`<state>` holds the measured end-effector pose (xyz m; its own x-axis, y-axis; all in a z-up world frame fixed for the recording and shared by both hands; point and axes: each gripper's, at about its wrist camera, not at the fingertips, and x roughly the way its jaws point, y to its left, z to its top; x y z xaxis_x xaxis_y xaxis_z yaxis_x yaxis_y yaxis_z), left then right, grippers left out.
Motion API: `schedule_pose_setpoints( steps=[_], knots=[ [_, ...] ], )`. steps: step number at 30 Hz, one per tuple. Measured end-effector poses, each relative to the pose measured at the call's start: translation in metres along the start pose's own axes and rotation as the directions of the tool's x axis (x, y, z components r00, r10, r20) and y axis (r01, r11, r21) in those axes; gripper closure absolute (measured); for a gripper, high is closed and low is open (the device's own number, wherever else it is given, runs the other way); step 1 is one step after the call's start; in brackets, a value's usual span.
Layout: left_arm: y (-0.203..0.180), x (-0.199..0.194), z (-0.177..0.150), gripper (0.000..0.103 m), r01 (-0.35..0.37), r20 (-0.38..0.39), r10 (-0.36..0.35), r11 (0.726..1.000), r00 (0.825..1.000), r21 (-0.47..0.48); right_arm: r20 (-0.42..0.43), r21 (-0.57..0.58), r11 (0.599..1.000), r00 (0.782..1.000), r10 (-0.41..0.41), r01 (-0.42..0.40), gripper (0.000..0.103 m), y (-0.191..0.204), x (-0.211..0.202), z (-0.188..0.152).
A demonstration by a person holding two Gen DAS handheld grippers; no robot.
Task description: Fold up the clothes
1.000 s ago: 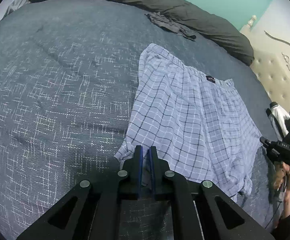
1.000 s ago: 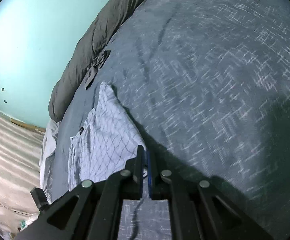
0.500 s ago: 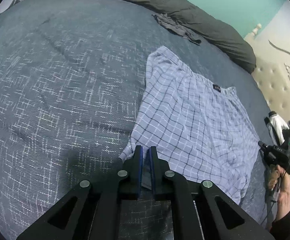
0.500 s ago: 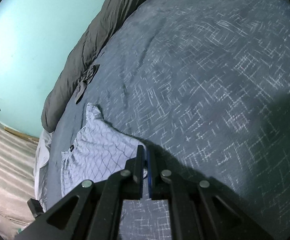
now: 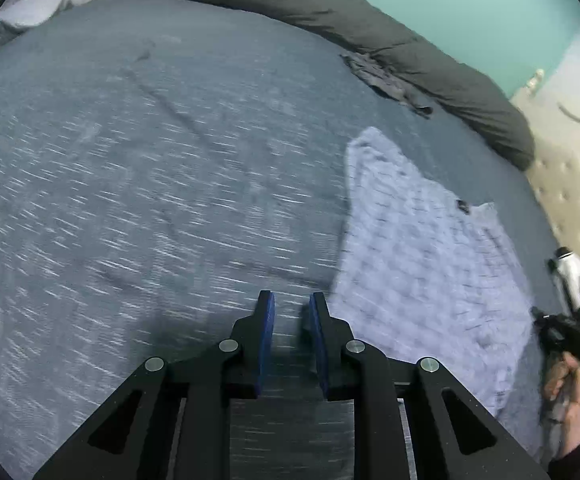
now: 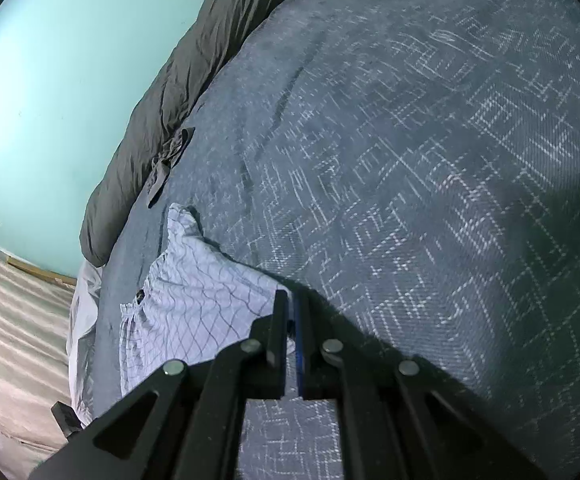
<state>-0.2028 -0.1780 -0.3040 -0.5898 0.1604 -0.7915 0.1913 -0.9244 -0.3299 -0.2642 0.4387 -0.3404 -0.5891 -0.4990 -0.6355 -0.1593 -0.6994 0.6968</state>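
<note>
On the bed (image 5: 138,184), toward the edge that runs along the headboard (image 5: 569,184), the checked shorts (image 5: 421,264) lie spread and mostly flat on the blue-grey cover, waistband and small dark label turned toward the rolled dark duvet (image 5: 389,44) at the far edge. The left gripper (image 5: 291,312) hangs above bare cover just beside the shorts' near corner, its jaws apart with nothing between them. The right gripper (image 6: 291,312) has its jaws close together over a corner of the shorts (image 6: 198,300); a sliver of pale cloth seems to sit in the narrow gap, so it is probably clamped on the fabric, though the view does not make that certain. In the left view the right gripper (image 5: 569,332) shows at the far side of the garment. Judging from how the cloth lies, the laying-out looks done or nearly so, with few wrinkles and no fold visible yet. The folds themselves appear to be all still ahead. A small dark garment (image 5: 385,80) by the duvet also looks unfolded.
</note>
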Motion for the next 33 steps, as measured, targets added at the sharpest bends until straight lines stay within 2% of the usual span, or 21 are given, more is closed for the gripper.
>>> schedule_pose_setpoints(
  steps=[5, 9, 19, 22, 26, 28, 29, 33],
  knots=[
    [-0.013, 0.011, -0.004, 0.083, -0.007, -0.049, 0.009, 0.998, 0.999, 0.057, -0.001, 0.001, 1.000, 1.000, 0.002, -0.002, 0.101, 0.001, 0.000, -0.001],
    [-0.028, 0.007, -0.005, 0.083, 0.008, -0.040, -0.004, 0.994, 0.999, 0.110, 0.001, 0.007, 1.000, 1.000, 0.008, -0.008, 0.101, 0.002, -0.002, -0.002],
    [-0.032, 0.009, -0.011, 0.083, 0.077, -0.071, -0.072, 0.994, 0.995, 0.077, -0.007, 0.012, 1.000, 1.000, 0.018, -0.018, 0.100, 0.000, -0.004, -0.004],
    [-0.036, 0.009, -0.009, 0.083, 0.119, -0.070, -0.115, 0.991, 0.991, 0.063, -0.008, 0.012, 1.000, 1.000, 0.017, -0.017, 0.100, 0.000, -0.003, -0.004],
    [-0.041, 0.010, -0.010, 0.084, 0.139, -0.072, -0.133, 0.986, 0.988, 0.088, -0.007, 0.009, 1.000, 1.000, 0.012, -0.012, 0.100, 0.001, -0.002, -0.004],
    [-0.041, 0.011, -0.011, 0.089, 0.146, -0.075, -0.140, 0.985, 0.987, 0.093, -0.007, 0.009, 1.000, 1.000, 0.011, -0.011, 0.100, 0.002, -0.002, -0.004],
    [-0.040, 0.012, -0.011, 0.096, 0.152, -0.076, -0.145, 0.984, 0.986, 0.091, -0.007, 0.009, 1.000, 1.000, 0.011, -0.011, 0.100, 0.002, -0.002, -0.004],
    [-0.033, 0.009, -0.010, 0.098, 0.173, -0.063, -0.169, 0.983, 0.984, 0.067, -0.005, 0.012, 1.000, 1.000, 0.012, -0.012, 0.101, 0.002, -0.002, -0.004]
  ],
)
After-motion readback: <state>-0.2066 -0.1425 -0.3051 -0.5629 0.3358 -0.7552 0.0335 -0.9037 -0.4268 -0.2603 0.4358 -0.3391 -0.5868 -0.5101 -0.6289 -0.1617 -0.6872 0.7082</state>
